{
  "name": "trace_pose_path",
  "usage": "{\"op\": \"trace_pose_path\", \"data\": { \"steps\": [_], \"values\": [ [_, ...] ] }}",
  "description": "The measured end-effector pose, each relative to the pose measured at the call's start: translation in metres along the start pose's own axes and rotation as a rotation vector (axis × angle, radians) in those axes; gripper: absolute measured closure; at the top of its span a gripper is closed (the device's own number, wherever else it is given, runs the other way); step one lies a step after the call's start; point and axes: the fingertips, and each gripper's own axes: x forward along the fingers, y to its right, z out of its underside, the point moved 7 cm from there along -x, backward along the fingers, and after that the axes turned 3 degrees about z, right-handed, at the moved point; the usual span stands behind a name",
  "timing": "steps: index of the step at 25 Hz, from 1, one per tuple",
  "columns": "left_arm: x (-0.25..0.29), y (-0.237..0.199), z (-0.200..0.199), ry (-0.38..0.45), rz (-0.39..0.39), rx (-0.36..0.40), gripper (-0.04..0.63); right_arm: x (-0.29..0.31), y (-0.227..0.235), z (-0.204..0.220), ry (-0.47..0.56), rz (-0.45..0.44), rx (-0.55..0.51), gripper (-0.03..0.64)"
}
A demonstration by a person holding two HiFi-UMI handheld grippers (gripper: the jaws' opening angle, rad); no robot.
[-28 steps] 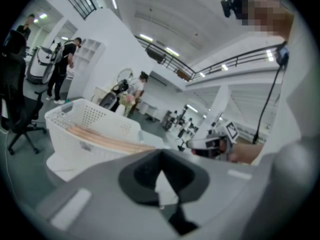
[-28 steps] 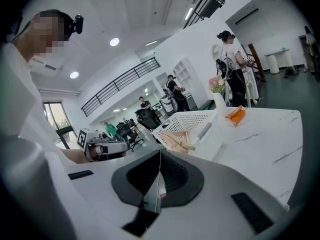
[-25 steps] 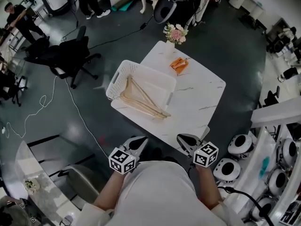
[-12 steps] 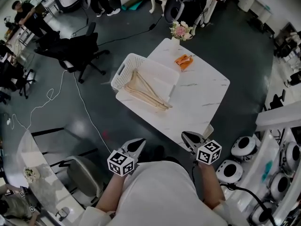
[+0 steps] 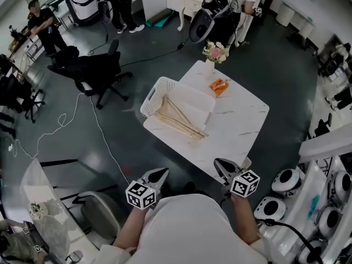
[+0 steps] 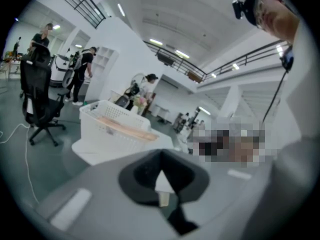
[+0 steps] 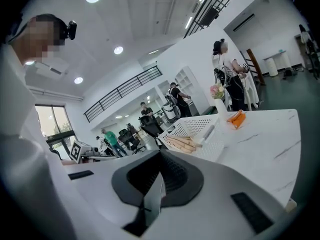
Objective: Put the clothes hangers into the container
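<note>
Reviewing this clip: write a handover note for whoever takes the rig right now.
Left gripper: shut, empty, held by the body, short of the table.
Right gripper: the same.
Hangers: lying in the white basket on the table.
Done: no hanger shows outside the basket.
Left: apparently nothing; the orange item and flowers aren't the job's.

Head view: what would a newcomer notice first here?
Probably the white table mid-picture on the dark floor, with a white basket of wooden hangers on its left part and flowers at its far corner. Next, near the bottom, the left hand-held gripper and right hand-held gripper, each bearing a marker cube, both shut and empty, short of the table.
</note>
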Motion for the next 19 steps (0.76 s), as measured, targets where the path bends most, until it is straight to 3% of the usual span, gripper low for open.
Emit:
{"op": "trace_pose_path", "data": {
  "steps": [19],
  "values": [
    [-0.006,-0.029,-0.023,-0.007,0.019,0.017,0.592,0.031,-0.012,-0.008,-0.026,0.024,-0.008,0.615]
  ]
}}
